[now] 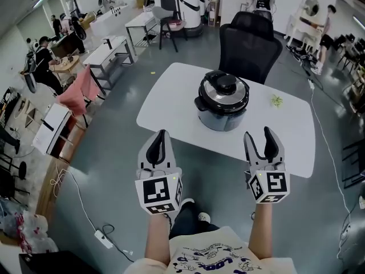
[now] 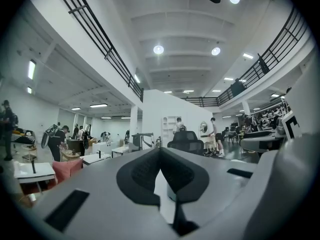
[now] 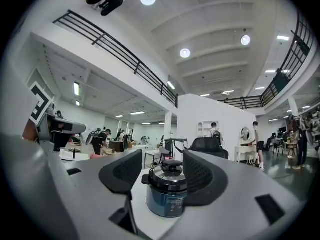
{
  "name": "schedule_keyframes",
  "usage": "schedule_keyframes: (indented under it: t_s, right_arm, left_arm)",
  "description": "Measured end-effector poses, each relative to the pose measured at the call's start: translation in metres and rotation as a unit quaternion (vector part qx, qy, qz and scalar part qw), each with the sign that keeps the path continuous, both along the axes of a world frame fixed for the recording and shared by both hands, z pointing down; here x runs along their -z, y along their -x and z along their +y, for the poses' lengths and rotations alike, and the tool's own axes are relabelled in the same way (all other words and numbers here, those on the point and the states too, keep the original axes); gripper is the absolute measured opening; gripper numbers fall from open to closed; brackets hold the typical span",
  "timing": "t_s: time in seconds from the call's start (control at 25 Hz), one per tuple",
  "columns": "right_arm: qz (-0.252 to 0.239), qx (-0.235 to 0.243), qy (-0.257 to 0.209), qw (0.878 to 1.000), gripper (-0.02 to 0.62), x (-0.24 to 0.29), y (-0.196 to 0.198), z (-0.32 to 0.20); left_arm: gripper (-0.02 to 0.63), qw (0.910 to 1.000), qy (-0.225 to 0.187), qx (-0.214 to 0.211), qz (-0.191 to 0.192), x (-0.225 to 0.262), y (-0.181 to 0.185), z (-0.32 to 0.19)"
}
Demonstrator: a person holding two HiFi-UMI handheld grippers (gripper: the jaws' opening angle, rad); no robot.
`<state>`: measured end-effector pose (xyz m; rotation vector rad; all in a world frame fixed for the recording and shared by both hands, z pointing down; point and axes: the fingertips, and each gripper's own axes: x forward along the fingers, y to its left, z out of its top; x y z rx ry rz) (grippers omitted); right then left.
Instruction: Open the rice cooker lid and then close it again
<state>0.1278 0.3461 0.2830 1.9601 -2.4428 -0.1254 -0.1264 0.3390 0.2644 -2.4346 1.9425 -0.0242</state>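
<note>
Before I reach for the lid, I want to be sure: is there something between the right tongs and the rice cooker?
Nothing visible. Only bare white table lies between the open right tongs and the rice cooker; a small green thing sits aside.

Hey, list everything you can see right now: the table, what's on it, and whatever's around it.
Table: one, white, mid-floor.
Rice cooker: one, black and silver, lid closed, on the table.
Small green item: one, on the table right of the cooker; too small to identify.
Office chair: one, black, behind the table.
Pink seat: one, left of the table.
Power strip: one, white, floor, lower left.
People: several, background.
Left gripper: grey, fingers shut, empty, near the table's front edge.
Right gripper: grey, fingers apart, empty, facing the cooker.
</note>
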Motion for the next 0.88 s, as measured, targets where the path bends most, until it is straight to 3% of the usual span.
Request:
schedule_keyframes:
  t_s: [0.32,0.88]
  right_arm:
    - [0.014,0.001,0.013,1.000,0.259,-0.022,-0.013,-0.104]
    - [0.052,-0.036,0.038,0.997,0.259,-0.008,-0.040,-0.362]
  left_arm:
    - [0.014,0.9999,0.010,-0.012,-0.001,-0.021,-0.019,-0.112]
    - [0.014,0.9960,0.022,-0.086,-0.003,-0.010,-0.063,-0.396]
